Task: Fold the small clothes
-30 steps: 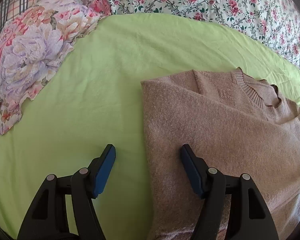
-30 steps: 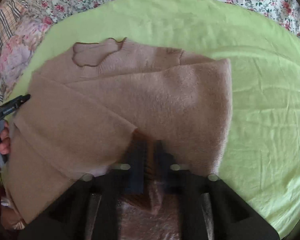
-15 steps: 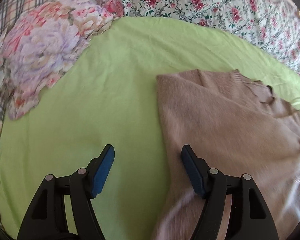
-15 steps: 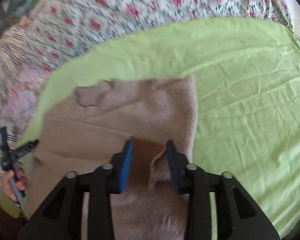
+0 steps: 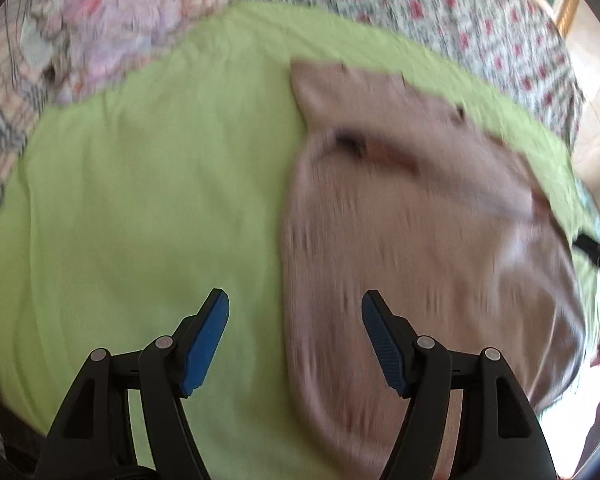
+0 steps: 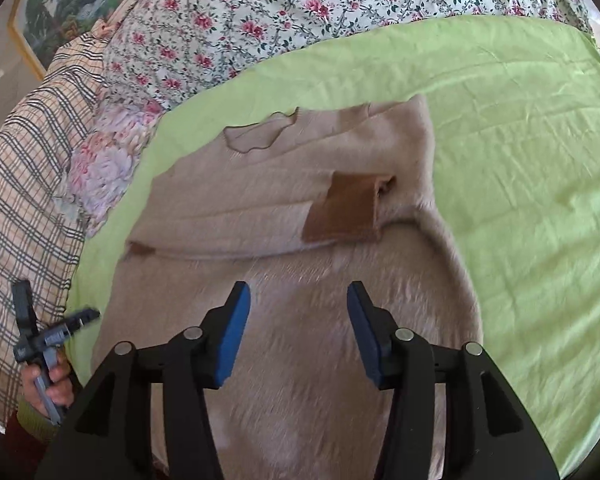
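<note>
While the beige fuzzy knit sweater (image 6: 284,208) is lying on the light green bed sheet (image 6: 520,160), both grippers are hanging above it with nothing between their fingers. The right gripper (image 6: 298,312) is standing with its blue-padded jaws wide apart over the lower body of the sweater, and no cloth is touching the pads. One sleeve is lying folded across the chest, and its brown cuff (image 6: 344,212) is resting near the right edge of the garment. The wavy neckline is pointing toward the white quilt with red flowers (image 6: 300,12), which is lying beyond the sheet.

The left gripper (image 5: 296,320) is also holding its jaws wide apart. Its left finger is hanging over bare green sheet (image 5: 140,200) and its right finger over the edge of the sweater (image 5: 412,216); this view is blurred. A pillow with large pink and lilac flowers (image 6: 104,160) is lying beside the sheet, next to a checked blanket (image 6: 24,184).
</note>
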Demonstrator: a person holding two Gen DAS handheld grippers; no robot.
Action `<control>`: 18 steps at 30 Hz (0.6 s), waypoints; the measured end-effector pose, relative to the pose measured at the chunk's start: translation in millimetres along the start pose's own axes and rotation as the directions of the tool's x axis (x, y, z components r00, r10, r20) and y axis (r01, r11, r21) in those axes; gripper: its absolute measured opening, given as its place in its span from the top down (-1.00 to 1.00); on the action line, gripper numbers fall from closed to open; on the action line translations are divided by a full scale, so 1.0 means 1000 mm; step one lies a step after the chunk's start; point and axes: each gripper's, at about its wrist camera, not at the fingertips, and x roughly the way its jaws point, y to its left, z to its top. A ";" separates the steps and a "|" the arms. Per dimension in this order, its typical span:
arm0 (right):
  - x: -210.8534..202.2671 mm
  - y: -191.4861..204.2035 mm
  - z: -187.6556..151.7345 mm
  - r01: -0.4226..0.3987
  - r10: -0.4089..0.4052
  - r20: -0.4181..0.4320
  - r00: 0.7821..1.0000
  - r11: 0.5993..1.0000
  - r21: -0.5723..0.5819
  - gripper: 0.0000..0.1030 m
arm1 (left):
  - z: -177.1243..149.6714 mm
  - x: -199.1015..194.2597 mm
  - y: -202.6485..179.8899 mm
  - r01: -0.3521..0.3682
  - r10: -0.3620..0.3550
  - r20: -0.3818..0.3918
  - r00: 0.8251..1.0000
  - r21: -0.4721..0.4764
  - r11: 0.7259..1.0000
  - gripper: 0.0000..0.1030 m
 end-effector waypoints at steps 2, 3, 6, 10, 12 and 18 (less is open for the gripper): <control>-0.009 0.002 -0.005 -0.003 0.003 0.008 1.000 1.000 -0.003 -0.08 | -0.023 0.001 -0.003 -0.063 0.066 -0.037 0.997 0.060 0.996 -0.33; -0.014 0.003 -0.007 -0.005 0.005 0.013 1.000 1.000 -0.007 -0.10 | -0.038 -0.005 -0.006 -0.090 0.092 -0.019 0.996 0.112 0.990 -0.33; -0.032 0.006 -0.016 -0.002 0.003 0.031 1.000 1.000 -0.027 -0.16 | -0.061 -0.018 -0.008 -0.059 0.064 -0.030 0.997 0.149 0.987 -0.33; -0.049 0.005 -0.028 -0.014 0.015 0.045 0.999 0.999 -0.038 -0.21 | -0.086 -0.024 -0.008 0.054 -0.046 -0.061 0.997 0.135 0.989 -0.33; -0.056 0.005 -0.039 -0.019 0.021 0.039 0.999 0.999 -0.051 -0.21 | -0.097 -0.024 -0.012 0.117 -0.109 -0.076 0.991 0.119 0.986 -0.33; -0.075 -0.001 -0.079 -0.112 0.111 -0.022 0.994 0.989 -0.094 -0.22 | -0.116 -0.021 -0.031 0.189 -0.175 -0.098 0.980 0.154 0.970 -0.38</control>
